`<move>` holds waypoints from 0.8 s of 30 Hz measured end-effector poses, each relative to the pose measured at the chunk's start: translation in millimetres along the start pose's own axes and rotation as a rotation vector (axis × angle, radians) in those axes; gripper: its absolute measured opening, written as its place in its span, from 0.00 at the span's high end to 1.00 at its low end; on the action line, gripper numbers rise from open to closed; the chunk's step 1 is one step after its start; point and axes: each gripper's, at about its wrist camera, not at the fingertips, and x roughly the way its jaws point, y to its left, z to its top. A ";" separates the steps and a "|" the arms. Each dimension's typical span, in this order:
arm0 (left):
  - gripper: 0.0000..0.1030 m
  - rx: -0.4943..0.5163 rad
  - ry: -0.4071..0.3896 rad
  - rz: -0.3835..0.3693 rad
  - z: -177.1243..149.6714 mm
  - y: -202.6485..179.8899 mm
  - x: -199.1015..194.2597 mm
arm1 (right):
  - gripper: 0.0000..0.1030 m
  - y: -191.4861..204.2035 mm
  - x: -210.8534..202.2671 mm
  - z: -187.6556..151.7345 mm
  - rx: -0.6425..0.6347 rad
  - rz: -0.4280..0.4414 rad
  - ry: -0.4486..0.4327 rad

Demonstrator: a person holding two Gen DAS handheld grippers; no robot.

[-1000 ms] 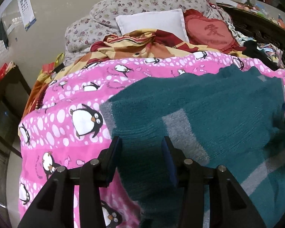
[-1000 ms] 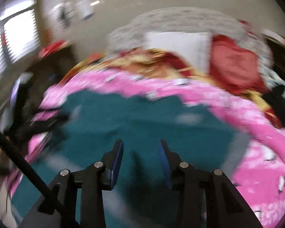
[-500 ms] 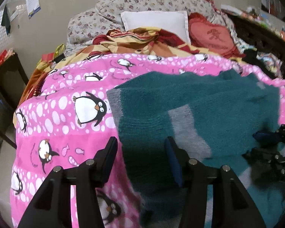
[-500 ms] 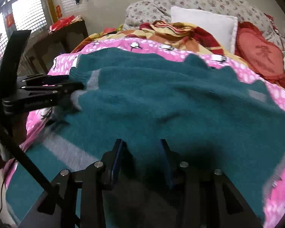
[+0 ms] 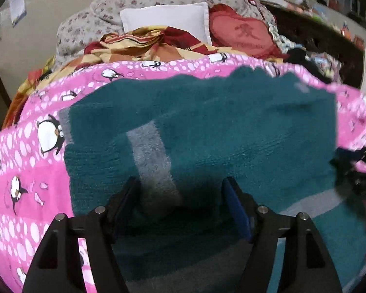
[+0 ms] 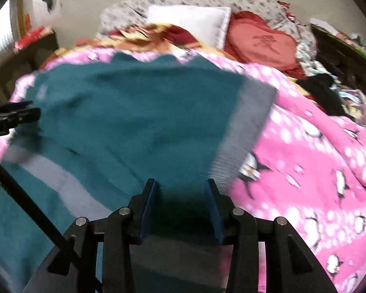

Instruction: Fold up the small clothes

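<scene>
A bedroom with a beige wall; a bed covered by a pink fleece blanket printed with penguins fills both views. At the head of the bed are a floral grey quilt, a white square pillow, a red heart-shaped cushion and a crumpled red and yellow sheet.

A fuzzy teal knitted sweater with grey bands lies spread across the middle of the bed, its scalloped far edge toward the pillows. One sleeve is folded in over the body near the left edge of the bed, with a grey stripe across it. A wide grey band finishes the sweater's right side, toward the bed's right edge.

The left tongs hover low over the folded sleeve, their jaws apart and holding nothing. The right tongs sit over the sweater's near right part, jaws also apart and empty; this view is motion-blurred.

The step in hand seems to be folding the sides inward. The next move likely calls for closing on the grey-banded right side and carrying it across the body, keeping the thick knit flat so it does not bunch.
</scene>
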 end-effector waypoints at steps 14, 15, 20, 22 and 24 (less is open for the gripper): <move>0.31 -0.135 0.016 -0.093 -68.9 40.7 -104.8 | 0.36 -16.7 -94.2 -67.5 0.089 0.159 0.014; 0.31 -0.136 0.017 -0.094 -79.1 41.2 -115.4 | 0.35 -17.6 -103.6 -80.2 0.095 0.174 0.025; 0.25 -0.117 0.020 -0.110 -136.0 37.5 -163.3 | 0.33 -19.9 -136.9 -135.6 0.135 0.269 0.069; 0.25 -0.107 0.039 -0.104 -159.0 33.7 -174.4 | 0.32 -17.6 -146.5 -156.3 0.140 0.289 0.092; 0.25 -0.115 0.068 -0.112 -177.7 32.4 -179.1 | 0.32 -13.4 -158.5 -178.2 0.142 0.310 0.106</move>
